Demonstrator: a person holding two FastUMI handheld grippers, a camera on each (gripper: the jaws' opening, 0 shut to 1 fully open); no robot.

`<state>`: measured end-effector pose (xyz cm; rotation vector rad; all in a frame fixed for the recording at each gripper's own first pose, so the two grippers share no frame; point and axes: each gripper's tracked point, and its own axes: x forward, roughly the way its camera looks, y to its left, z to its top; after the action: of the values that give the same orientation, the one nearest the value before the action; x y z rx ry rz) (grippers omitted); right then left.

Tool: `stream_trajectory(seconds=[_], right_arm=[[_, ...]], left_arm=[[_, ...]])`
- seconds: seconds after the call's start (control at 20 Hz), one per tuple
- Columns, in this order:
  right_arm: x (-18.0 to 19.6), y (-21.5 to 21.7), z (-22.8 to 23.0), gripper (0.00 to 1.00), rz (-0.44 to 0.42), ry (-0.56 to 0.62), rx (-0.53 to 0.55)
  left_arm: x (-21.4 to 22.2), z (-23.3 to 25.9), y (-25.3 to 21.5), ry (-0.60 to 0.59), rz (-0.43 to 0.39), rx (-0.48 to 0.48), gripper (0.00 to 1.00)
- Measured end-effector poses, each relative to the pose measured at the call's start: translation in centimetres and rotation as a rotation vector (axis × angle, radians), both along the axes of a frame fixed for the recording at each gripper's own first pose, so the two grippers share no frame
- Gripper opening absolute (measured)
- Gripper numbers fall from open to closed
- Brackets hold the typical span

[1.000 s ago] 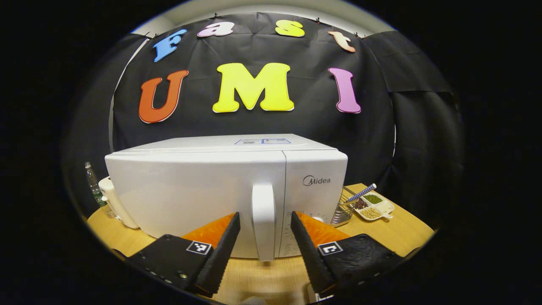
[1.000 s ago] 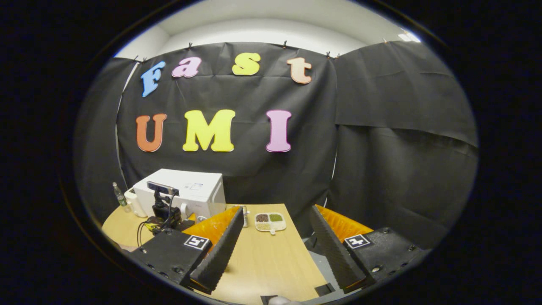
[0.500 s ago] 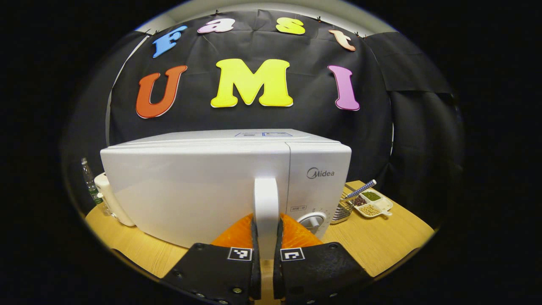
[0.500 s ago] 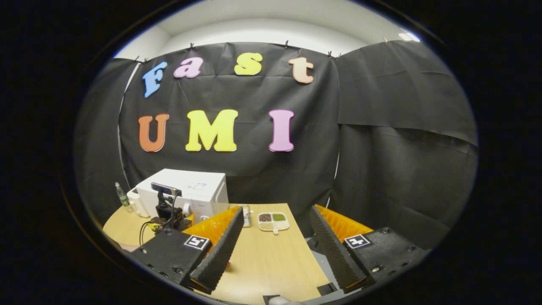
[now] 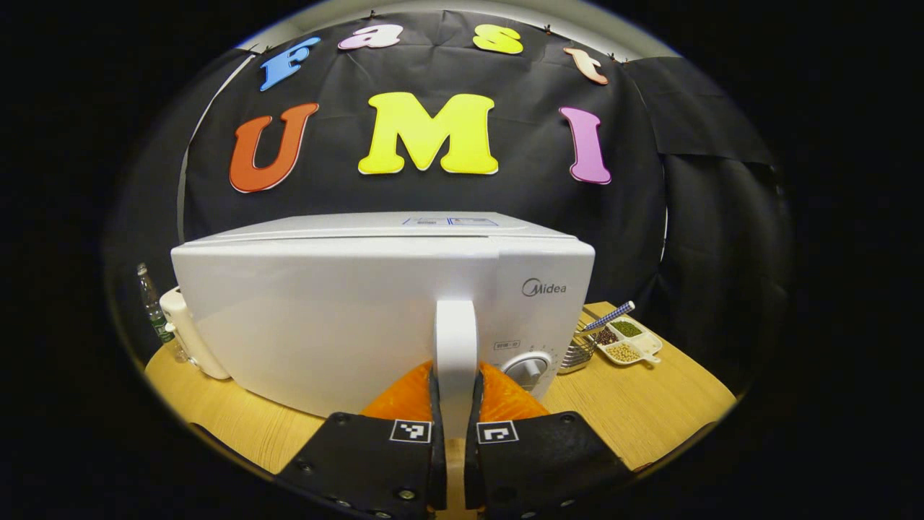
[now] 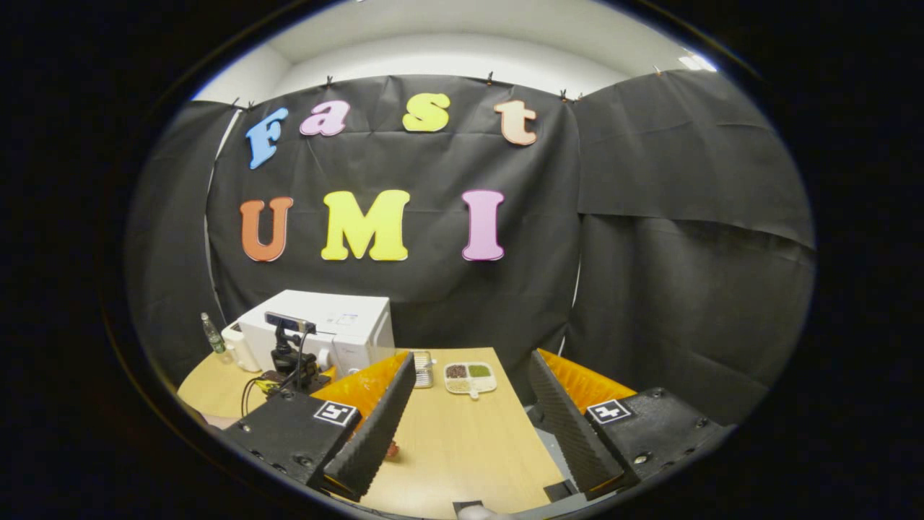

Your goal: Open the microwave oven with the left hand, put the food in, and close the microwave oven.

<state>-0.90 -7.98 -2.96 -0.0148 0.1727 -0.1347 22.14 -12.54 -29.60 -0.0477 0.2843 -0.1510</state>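
Left gripper [image 5: 455,393] clamped on microwave [image 5: 346,303] door handle [image 5: 455,339], both fingers pressing. Right gripper [image 6: 469,412] wide open, holding nothing, above table [image 6: 462,448].

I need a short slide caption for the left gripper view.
Left gripper shut on the door handle of the white microwave oven, door not yet open.

Black cloth [image 6: 650,253] hangs in creased panels as the booth's wall, clipped along its top edge. Above it shows a pale wall [image 6: 447,58], evenly lit. Below stands a light wooden surface [image 6: 462,440] with a rounded edge.
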Motion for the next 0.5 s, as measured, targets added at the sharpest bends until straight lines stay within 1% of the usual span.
stream_trajectory(seconds=[0.1, 0.3, 0.4, 0.5], right_arm=[[0.1, 0.7, -0.1, 0.92, 0.018, -0.002, 0.002], [0.6, 3.3, -0.3, 0.92, 0.087, -0.001, 0.047], [0.8, 5.3, -0.5, 0.92, 0.137, 0.004, 0.069], [0.6, 7.1, -0.4, 0.92, 0.179, 0.000, 0.071]], left_arm=[[-2.4, -0.1, 0.7, -0.019, -0.015, 0.021, 0.09], [-8.8, -0.1, 3.8, 0.005, -0.049, 0.041, 0.09], [-11.5, -0.2, 5.9, 0.010, -0.033, 0.064, 0.09], [-13.8, -0.5, 8.4, 0.027, 0.014, 0.064, 0.08]])
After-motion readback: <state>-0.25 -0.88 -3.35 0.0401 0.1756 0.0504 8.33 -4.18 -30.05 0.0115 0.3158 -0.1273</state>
